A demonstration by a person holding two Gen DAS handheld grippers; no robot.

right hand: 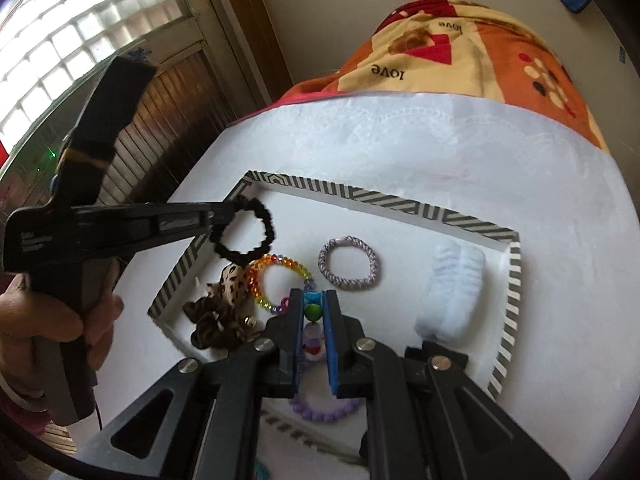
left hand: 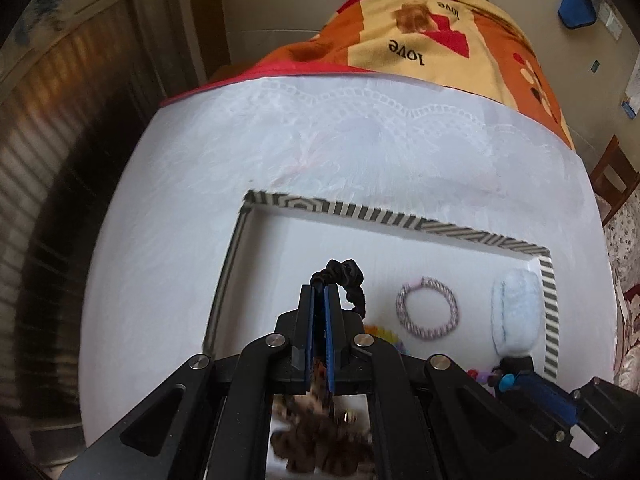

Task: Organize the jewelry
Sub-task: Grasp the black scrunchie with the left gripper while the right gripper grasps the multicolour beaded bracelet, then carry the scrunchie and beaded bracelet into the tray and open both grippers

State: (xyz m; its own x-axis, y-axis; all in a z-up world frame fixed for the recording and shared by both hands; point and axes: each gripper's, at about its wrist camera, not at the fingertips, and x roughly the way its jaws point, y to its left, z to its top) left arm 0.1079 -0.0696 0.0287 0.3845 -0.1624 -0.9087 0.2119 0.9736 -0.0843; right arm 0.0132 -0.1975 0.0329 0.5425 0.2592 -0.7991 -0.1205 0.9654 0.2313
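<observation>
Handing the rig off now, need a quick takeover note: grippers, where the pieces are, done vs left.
Left hand-held gripper: shut on the black scrunchie, held above the tray's left corner.
Right hand-held gripper: shut on a multicoloured bead bracelet, over the tray.
In the striped-rim tray: rainbow bead bracelet, pink woven band, leopard scrunchie, pale blue fluffy piece.
Left: set both held pieces down.

Black scrunchie hangs in air over tray's far-left corner. Inside tray: leopard scrunchie near left, rainbow bead bracelet beside it, pink-grey braided ring centre, pale blue fluffy scrunchie right, purple bead bracelet near edge.
</observation>
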